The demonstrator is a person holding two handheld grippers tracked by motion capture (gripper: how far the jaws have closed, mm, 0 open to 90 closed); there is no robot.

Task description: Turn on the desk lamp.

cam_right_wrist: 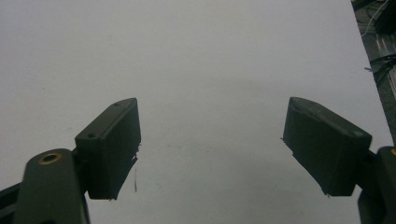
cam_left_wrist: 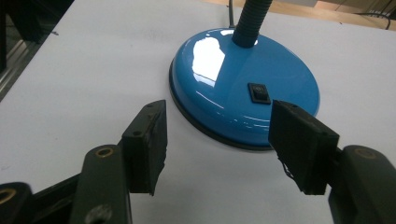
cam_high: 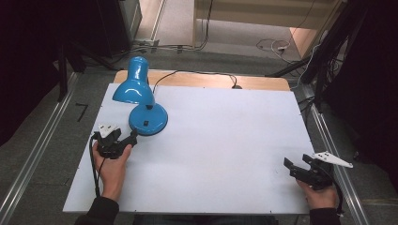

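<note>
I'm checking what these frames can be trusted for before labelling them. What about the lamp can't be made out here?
- Lamp bulb: high view, hidden inside the shade, which faces down.
- Switch position: left gripper view, too small to read.
- Cable plug end: high view, runs off the table's far edge.

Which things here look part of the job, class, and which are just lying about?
Likely in the job:
glossy blue metal desk lamp
black rocker switch on its base
left gripper, open

Lying about:
loose white cable on the floor
</note>
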